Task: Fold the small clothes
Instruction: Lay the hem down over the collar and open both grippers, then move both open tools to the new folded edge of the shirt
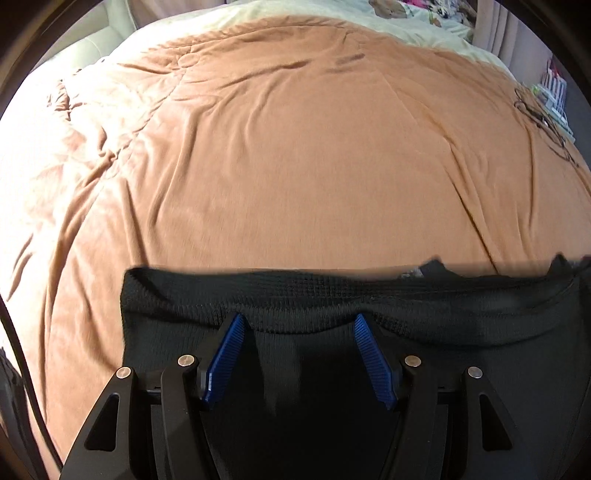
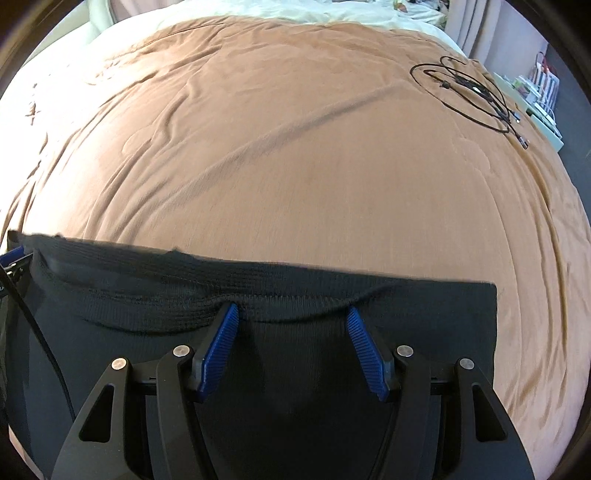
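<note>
A black knit garment [image 1: 332, 295] with a ribbed waistband lies flat at the near edge of an orange-brown bedspread [image 1: 295, 166]. My left gripper [image 1: 299, 319] is open, its blue fingers spread over the garment's left part, tips at the waistband seam. The garment also shows in the right wrist view [image 2: 295, 288], with its right edge squared off. My right gripper [image 2: 291, 312] is open over the garment's right part, tips at the same seam. Neither holds the cloth. A blue finger of the left gripper shows at the far left of the right wrist view.
A coiled black cable [image 2: 469, 96] lies on the bedspread [image 2: 295, 147] at the far right. Cream bedding [image 1: 295, 11] and pillows lie at the head. A shelf with small items [image 2: 535, 96] stands beyond the right edge of the bed.
</note>
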`<state>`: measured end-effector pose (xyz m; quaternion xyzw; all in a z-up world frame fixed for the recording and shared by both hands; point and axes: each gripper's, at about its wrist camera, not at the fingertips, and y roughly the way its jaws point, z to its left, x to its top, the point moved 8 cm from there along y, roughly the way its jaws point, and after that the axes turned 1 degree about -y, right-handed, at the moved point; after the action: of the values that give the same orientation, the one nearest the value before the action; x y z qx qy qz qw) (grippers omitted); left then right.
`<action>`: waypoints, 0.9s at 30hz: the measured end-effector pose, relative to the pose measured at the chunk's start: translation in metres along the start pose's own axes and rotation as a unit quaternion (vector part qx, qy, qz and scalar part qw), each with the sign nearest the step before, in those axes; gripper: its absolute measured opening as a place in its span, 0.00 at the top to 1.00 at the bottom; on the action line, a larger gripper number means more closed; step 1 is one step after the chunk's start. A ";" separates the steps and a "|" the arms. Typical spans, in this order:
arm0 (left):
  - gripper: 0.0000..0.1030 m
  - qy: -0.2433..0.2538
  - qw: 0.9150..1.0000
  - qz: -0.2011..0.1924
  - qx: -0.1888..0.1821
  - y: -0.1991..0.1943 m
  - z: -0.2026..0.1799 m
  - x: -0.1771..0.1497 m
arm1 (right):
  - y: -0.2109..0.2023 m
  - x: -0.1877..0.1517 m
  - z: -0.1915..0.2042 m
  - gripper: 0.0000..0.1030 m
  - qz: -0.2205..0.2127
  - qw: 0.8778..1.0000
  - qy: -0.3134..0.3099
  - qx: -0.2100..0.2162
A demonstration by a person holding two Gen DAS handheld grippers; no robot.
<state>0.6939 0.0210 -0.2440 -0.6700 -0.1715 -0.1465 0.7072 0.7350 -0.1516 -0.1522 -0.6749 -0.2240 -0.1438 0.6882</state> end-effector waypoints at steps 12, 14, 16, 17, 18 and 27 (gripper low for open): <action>0.38 -0.027 1.000 -0.012 -0.010 -0.017 0.021 0.014 | -0.020 0.008 -0.014 0.51 -0.016 0.999 0.037 0.009; 0.38 -0.037 0.999 -0.012 -0.013 -0.025 0.027 0.009 | -0.025 0.004 -0.016 0.51 -0.016 0.999 0.045 0.015; 0.38 -0.041 0.999 -0.014 -0.011 -0.033 0.035 0.002 | -0.028 0.002 -0.015 0.51 -0.013 0.999 0.044 0.021; 0.38 -0.042 0.999 -0.016 -0.010 -0.039 0.040 -0.002 | -0.031 0.000 -0.014 0.51 -0.012 0.999 0.042 0.025; 0.38 -0.043 0.999 -0.017 -0.011 -0.044 0.042 -0.007 | -0.035 -0.002 -0.013 0.51 -0.010 0.999 0.039 0.028; 0.38 -0.080 0.997 -0.003 -0.017 -0.080 0.083 -0.058 | -0.071 -0.038 -0.003 0.51 -0.005 0.998 0.028 0.048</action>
<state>0.6031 0.0975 -0.1941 -0.6908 -0.2271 -0.0970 0.6796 0.6674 -0.1619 -0.1094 -0.6360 -0.2151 -0.1552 0.7246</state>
